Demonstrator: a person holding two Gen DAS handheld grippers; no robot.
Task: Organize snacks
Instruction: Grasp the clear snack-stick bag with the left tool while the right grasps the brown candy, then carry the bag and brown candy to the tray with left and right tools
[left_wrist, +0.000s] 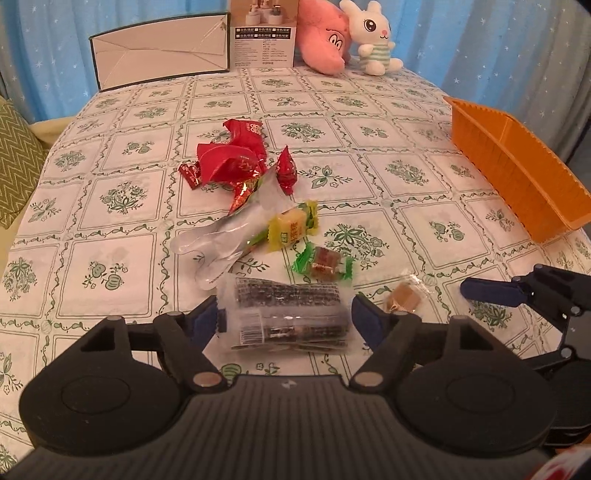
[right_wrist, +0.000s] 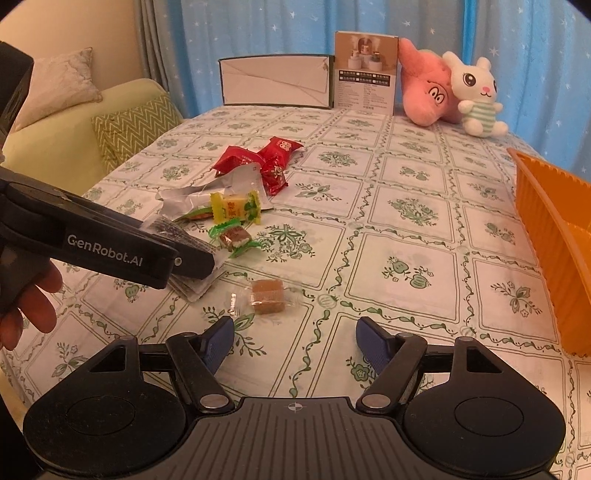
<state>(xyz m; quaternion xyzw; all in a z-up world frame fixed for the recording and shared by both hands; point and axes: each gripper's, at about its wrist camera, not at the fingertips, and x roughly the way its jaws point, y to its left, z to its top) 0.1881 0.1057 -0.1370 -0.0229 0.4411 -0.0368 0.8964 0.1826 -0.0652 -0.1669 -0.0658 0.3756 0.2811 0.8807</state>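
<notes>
Left gripper fingers apart, straddling a clear packet of dark seaweed-like rolls lying flat on the tablecloth. Left finger looks to be at the packet's left edge, right finger just off its right edge; can't tell whether either pad actually touches, no squeeze visible.

Right gripper fingers apart, nothing between them, only cloth. Just ahead of its left finger: brown cube candy in clear wrap. In the left wrist view that same candy sits just beyond the left gripper's right finger.

Ahead of the left fingers, past the seaweed packet: green-wrapped brown candy, then yellow candy, a crumpled clear wrapper to the left of it, and furthest out a heap of red packets.

Orange basket well to the right of both grippers, near the table edge, open side up; no snack visible in the part shown.

Hand holds the left gripper's body at the left of the right wrist view.

Far end of table: white flat box, printed carton, pink plush, white bunny plush.
</notes>
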